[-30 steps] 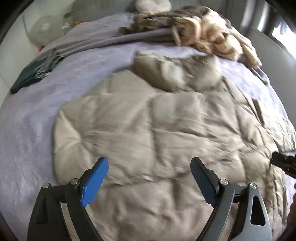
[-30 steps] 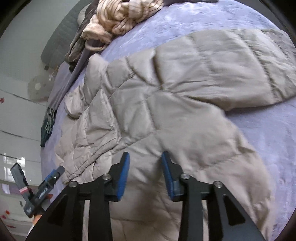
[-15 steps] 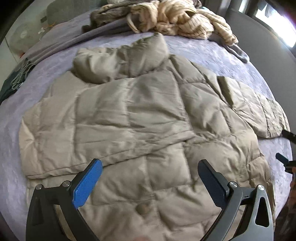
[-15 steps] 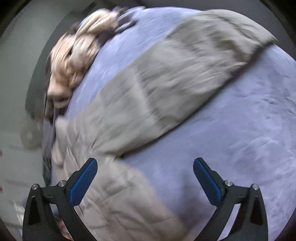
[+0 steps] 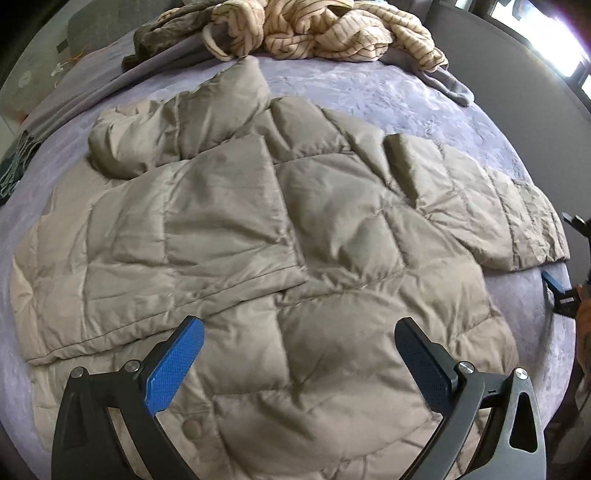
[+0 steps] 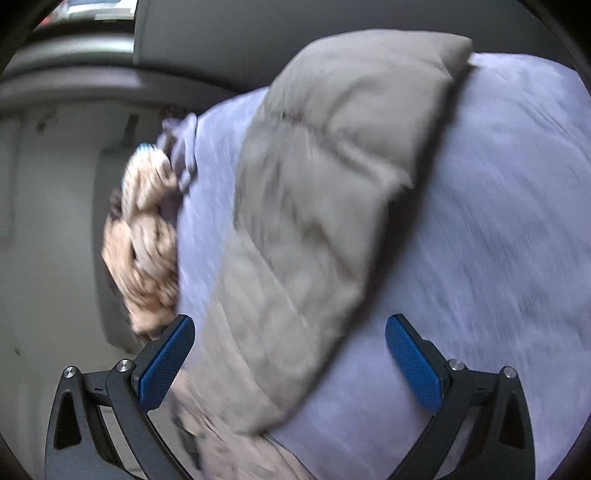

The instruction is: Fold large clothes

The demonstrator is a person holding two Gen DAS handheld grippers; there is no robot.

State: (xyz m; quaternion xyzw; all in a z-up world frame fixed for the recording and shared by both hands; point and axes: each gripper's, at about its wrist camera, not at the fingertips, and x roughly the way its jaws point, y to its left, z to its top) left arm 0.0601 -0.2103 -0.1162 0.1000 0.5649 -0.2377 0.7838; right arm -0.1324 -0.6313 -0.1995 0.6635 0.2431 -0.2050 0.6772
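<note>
A beige puffer jacket [image 5: 332,229] lies spread on the lilac bed cover [image 5: 406,92], hood toward the far side. One sleeve is folded across its body; the other sleeve [image 5: 491,206] stretches out to the right. My left gripper [image 5: 299,328] hovers open over the jacket's near hem with nothing between its fingers. My right gripper [image 6: 290,325] is open over that outstretched sleeve [image 6: 325,184], pads apart from the fabric. It also shows at the right edge of the left wrist view, right gripper [image 5: 561,251], just past the cuff. The right wrist view is blurred.
A heap of cream striped clothes [image 5: 325,33] and a grey garment [image 5: 450,86] lie at the far end of the bed. A dark fringed cloth [image 5: 14,162] sits at the left edge. A grey padded surround [image 5: 517,74] runs along the right side.
My right gripper opened wide, rolled and swung away from the jacket body out to the right sleeve. My left gripper opened a little more and shifted right along the hem.
</note>
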